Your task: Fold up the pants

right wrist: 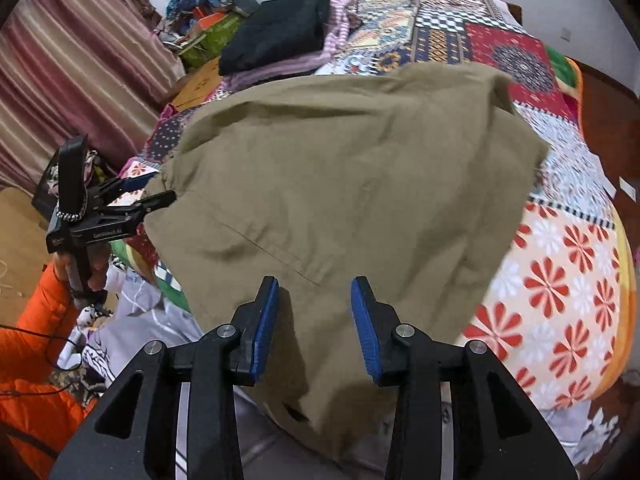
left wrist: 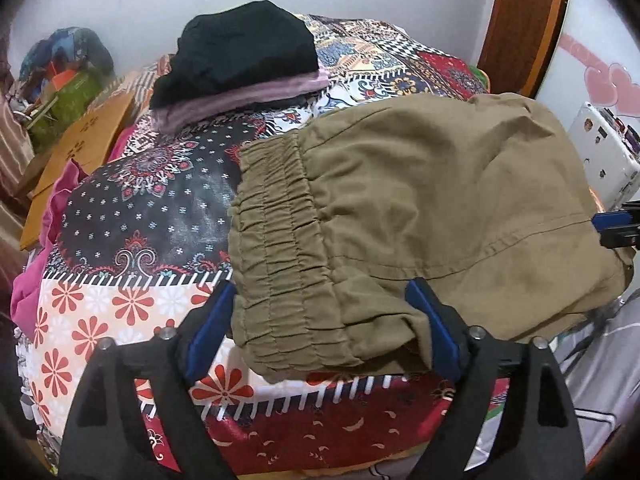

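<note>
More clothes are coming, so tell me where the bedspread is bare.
Free: the dark medallion patch between the folded black garment and the khaki pants' waistband; also the red-flower corner right of the pants. Crowded: the far-left edge, with cardboard and pink cloth.
</note>
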Motion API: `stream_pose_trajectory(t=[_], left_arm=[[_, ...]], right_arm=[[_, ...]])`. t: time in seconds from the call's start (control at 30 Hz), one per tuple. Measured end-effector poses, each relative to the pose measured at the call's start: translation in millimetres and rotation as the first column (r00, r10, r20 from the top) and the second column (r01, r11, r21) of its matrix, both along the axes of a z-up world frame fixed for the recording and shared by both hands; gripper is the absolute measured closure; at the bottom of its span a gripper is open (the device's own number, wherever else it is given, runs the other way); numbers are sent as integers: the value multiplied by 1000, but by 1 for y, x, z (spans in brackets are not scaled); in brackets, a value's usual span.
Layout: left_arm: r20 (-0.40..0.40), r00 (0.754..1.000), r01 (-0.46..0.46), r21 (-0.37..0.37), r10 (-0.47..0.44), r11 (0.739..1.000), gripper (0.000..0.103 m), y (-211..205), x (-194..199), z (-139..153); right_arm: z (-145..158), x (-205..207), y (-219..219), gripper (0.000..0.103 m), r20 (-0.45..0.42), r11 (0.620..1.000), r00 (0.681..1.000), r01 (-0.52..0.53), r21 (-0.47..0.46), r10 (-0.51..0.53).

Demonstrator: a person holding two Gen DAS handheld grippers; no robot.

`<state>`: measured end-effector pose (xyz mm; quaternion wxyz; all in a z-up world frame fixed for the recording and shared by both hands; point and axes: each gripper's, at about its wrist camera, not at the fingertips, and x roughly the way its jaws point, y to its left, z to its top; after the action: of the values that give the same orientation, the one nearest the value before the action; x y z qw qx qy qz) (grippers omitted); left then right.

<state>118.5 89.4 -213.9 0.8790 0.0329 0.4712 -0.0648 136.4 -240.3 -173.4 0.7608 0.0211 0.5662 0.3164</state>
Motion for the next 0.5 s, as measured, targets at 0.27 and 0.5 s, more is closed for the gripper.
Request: stream_pose_trajectory(t=[0.27, 0.5], left_arm=[[-14, 1000, 0, 9, 0, 1000, 13, 3, 1, 1], [-13, 999, -38, 23, 38, 999, 11, 4, 2, 16]], right_arm=[[44, 37, -6, 69, 143, 998, 989, 38, 45, -44], [51, 91, 18, 56, 265, 999, 964, 29, 32, -37]])
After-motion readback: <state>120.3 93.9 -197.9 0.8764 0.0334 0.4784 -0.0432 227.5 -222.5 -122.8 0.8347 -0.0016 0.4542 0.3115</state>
